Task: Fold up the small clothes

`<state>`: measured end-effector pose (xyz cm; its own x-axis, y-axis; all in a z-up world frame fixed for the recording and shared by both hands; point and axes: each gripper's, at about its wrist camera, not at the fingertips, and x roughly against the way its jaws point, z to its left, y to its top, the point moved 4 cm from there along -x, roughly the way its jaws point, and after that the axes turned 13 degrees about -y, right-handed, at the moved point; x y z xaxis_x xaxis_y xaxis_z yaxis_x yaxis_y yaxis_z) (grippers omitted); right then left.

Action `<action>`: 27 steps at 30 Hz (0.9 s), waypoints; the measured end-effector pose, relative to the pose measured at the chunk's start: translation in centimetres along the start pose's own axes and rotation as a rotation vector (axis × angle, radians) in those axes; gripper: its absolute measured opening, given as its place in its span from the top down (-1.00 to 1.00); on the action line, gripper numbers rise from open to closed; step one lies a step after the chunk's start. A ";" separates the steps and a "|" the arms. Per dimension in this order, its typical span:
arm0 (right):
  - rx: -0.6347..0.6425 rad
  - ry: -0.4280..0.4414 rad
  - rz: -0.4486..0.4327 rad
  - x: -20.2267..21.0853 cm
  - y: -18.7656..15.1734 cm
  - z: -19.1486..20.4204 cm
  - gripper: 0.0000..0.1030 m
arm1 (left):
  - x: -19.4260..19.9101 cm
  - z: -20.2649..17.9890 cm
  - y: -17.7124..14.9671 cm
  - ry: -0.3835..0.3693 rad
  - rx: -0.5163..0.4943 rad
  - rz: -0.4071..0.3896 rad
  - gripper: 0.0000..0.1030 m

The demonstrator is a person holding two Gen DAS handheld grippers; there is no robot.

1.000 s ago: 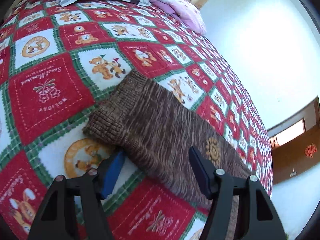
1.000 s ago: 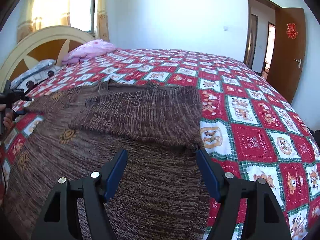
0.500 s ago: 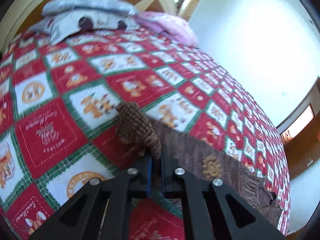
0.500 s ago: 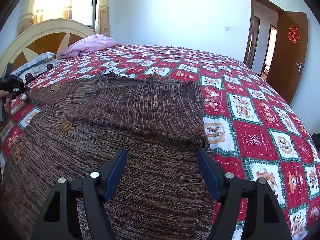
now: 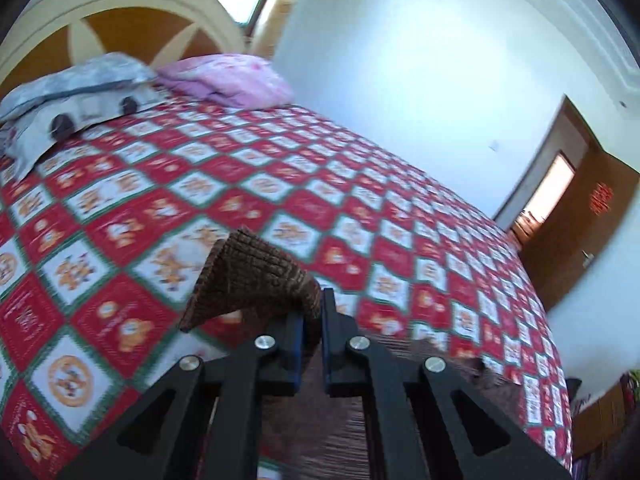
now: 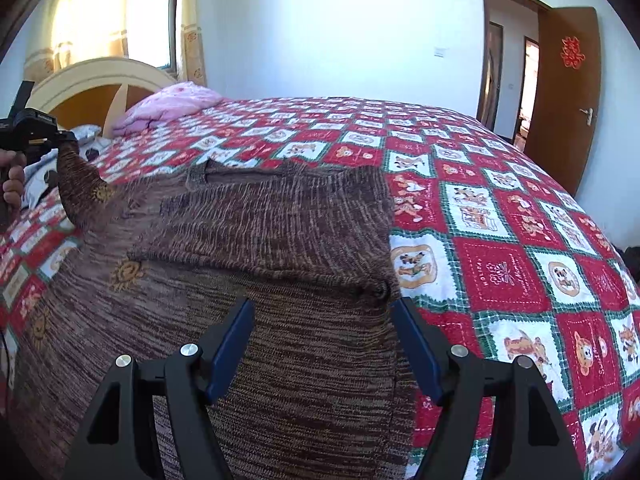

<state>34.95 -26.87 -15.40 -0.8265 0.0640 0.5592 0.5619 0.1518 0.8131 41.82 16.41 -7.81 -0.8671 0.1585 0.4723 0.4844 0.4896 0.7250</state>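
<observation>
A brown knitted sweater (image 6: 248,264) lies spread on the bed, one sleeve folded across its chest. My left gripper (image 5: 312,320) is shut on the ribbed cuff of the other sleeve (image 5: 248,280) and holds it lifted above the quilt. In the right wrist view the left gripper (image 6: 60,140) is at the far left with the raised sleeve (image 6: 80,184) hanging from it. My right gripper (image 6: 322,320) is open and empty, hovering over the sweater's lower body near its right edge.
The bed has a red, white and green patchwork quilt (image 6: 500,248). A pink pillow (image 5: 228,80) and a grey pillow (image 5: 68,96) lie by the headboard (image 5: 120,20). A brown door (image 6: 564,92) stands open at the right.
My left gripper closed on the sleeve cuff and lifted it off the quilt, tilting upward. My right gripper stayed open over the sweater, barely moving.
</observation>
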 end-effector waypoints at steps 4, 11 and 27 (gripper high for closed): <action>-0.035 0.007 0.014 -0.3 0.0 -0.6 -0.42 | -0.7 -4.9 -0.4 -0.071 -0.056 0.017 0.86; -0.049 0.003 0.008 -0.2 0.0 -1.0 -0.43 | -2.9 -11.1 -2.9 -0.139 -0.107 0.058 0.86; -0.103 0.010 0.050 -1.3 -0.2 -2.0 -0.43 | -8.7 -18.9 -17.1 -0.101 -0.427 0.239 0.82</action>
<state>35.93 -28.97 -15.95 -0.7970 0.0589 0.6011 0.6037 0.0463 0.7959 43.29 -9.53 -14.80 -0.7227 0.3158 0.6148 0.6571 0.0379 0.7529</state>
